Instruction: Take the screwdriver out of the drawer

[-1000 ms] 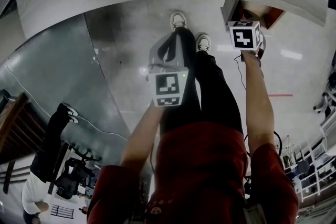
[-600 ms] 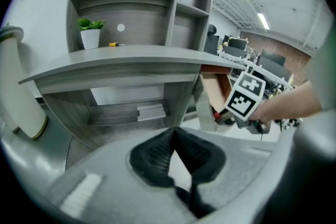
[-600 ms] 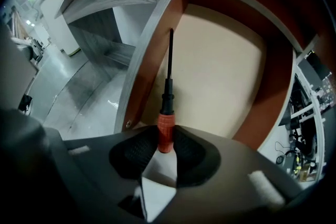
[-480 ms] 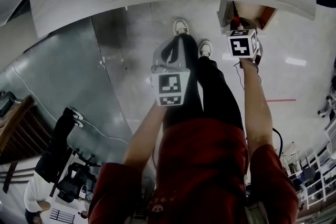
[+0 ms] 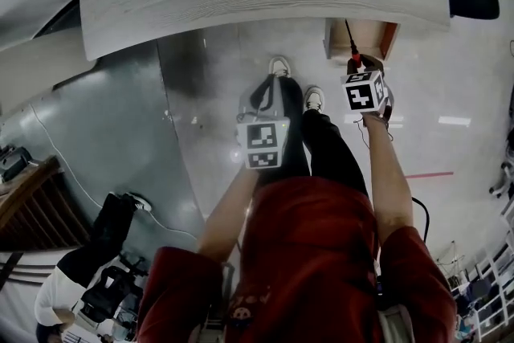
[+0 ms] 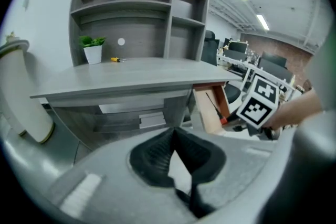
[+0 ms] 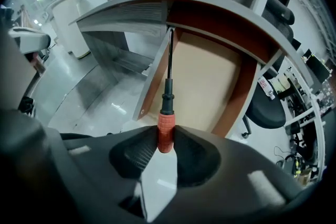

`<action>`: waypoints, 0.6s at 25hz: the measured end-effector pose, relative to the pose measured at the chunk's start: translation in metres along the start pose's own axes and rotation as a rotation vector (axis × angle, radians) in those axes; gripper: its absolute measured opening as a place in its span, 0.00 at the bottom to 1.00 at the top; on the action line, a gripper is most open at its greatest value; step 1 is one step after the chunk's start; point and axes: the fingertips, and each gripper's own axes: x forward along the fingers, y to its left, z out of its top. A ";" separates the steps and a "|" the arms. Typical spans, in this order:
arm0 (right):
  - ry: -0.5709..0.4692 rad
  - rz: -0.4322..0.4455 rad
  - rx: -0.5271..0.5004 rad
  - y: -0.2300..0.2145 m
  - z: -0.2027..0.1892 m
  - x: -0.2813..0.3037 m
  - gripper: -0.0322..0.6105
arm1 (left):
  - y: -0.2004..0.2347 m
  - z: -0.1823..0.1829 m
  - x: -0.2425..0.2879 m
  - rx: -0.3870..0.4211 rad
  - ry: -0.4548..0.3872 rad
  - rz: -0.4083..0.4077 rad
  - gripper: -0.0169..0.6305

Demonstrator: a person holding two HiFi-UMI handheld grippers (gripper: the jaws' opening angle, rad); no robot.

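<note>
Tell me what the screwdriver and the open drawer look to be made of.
The screwdriver: red handle, probably rubber or plastic, matte with ribbed grip; black collar; thin dark shaft, likely metal. The drawer: pale matte bottom and reddish-brown sides, apparently wood board or laminate.

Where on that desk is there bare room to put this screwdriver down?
The desk top is bare along its whole front and right side, bordered by the shelf unit behind. Only the back left is taken, by the potted plant and a small yellow item. The open drawer also looks bare.
</note>
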 end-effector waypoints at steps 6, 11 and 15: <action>-0.039 0.017 -0.054 0.007 -0.005 -0.040 0.20 | -0.006 0.027 -0.025 0.014 -0.053 0.029 0.03; -0.043 0.056 -0.105 0.023 -0.025 -0.089 0.20 | -0.016 0.029 -0.060 -0.029 -0.052 0.052 0.03; -0.064 0.079 -0.132 0.033 -0.034 -0.123 0.20 | -0.023 0.033 -0.081 -0.018 -0.053 0.057 0.03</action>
